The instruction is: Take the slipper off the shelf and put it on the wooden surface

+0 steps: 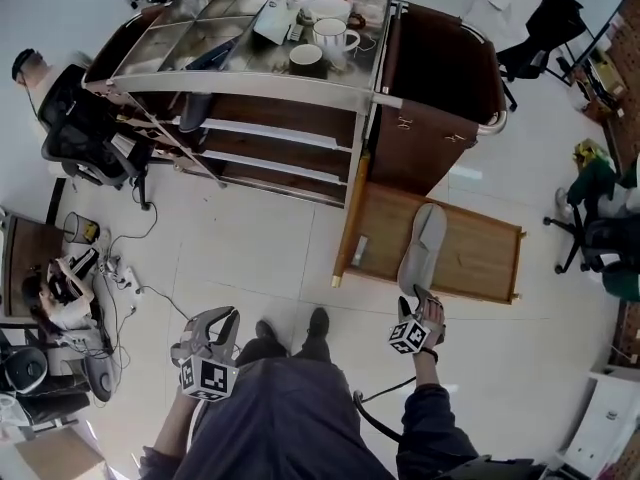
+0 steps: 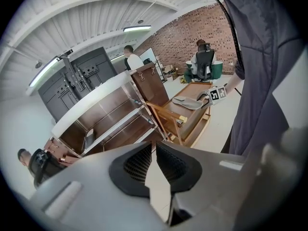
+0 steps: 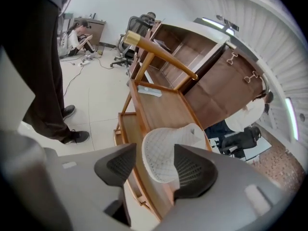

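A grey slipper [image 1: 423, 240] with a white mesh sole lies on the low wooden surface [image 1: 480, 258] beside the shelf unit [image 1: 270, 138]. My right gripper [image 1: 421, 298] sits at the slipper's near end. In the right gripper view its jaws [image 3: 155, 153] stand open around the slipper [image 3: 168, 138], with a clear gap at the left pad [image 3: 118, 165]. My left gripper [image 1: 222, 318] hangs low over the floor, far from the slipper. Its pads [image 2: 132, 165] meet at the tips and hold nothing. The left gripper view also shows the slipper [image 2: 188, 101] on the wood.
Cups and dishes [image 1: 328, 30] crowd the shelf unit's top. A dark cabinet [image 1: 430, 118] stands behind the wooden surface. An office chair [image 1: 85, 133] and cables lie to the left, where a person [image 1: 58, 293] sits. Another seated person [image 1: 600, 203] is at the right.
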Tool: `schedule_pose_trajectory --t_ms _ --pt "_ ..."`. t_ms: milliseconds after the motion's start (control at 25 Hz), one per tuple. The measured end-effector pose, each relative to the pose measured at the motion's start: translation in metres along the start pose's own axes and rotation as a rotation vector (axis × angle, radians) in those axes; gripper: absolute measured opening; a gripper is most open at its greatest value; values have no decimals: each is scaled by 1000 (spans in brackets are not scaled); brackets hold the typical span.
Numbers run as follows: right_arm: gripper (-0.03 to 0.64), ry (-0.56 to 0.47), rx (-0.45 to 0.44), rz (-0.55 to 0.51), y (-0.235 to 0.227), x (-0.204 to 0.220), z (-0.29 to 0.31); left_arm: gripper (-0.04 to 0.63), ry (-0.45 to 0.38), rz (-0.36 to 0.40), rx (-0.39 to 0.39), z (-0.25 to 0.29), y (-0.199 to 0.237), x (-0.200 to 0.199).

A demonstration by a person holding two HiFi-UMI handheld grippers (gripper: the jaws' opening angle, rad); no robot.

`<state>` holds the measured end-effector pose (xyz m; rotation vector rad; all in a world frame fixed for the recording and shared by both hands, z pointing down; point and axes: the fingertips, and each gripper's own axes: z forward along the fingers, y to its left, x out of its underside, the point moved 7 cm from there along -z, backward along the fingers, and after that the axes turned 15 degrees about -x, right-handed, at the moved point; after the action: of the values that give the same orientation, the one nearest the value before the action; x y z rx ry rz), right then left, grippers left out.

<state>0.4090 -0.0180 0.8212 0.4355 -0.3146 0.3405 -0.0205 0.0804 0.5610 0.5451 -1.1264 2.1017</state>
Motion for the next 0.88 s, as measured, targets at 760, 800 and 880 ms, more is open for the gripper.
schedule_pose_trajectory --t_ms 760,800,880 --pt "88 -354 271 -5 147 -229 -220 46 -162 -2 100 -80 0 86" --pt "77 -360 287 -10 165 -240 -230 46 -179 3 103 -92 3 98" --pt "53 -368 323 -23 202 -260 -254 46 -207 13 117 -118 7 124"
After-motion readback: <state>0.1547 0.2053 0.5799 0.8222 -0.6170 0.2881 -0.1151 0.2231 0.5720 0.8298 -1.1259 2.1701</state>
